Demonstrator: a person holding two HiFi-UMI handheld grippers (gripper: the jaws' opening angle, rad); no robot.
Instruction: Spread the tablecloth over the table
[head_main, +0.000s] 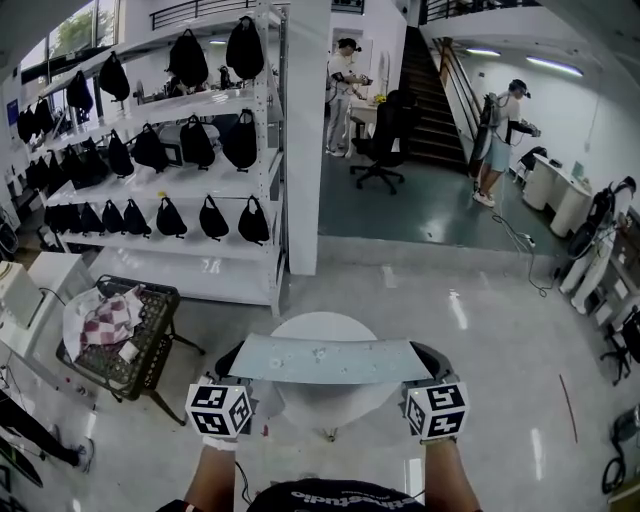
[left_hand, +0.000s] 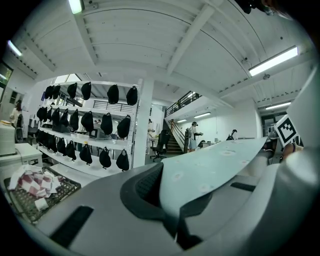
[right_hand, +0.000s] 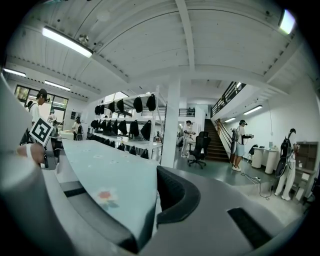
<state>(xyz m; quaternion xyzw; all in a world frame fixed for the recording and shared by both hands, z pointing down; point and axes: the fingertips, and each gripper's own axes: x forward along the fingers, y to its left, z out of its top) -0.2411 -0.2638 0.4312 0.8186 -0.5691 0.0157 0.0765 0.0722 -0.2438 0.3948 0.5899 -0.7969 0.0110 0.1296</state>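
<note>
Tablecloth (head_main: 325, 358) taut above table (head_main: 322, 324); L hand-held gripper (head_main: 233, 360), R hand-held gripper (head_main: 426, 360) each clamp an end.

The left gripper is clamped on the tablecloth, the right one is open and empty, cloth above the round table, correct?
No: the right gripper is shut on the tablecloth too, as the right gripper view shows. The left gripper is clamped, the round table is beneath, as said.

Tablecloth (head_main: 325, 358) above table (head_main: 322, 322), basket (head_main: 152, 352) left, shelves (head_main: 210, 263) behind.
</note>
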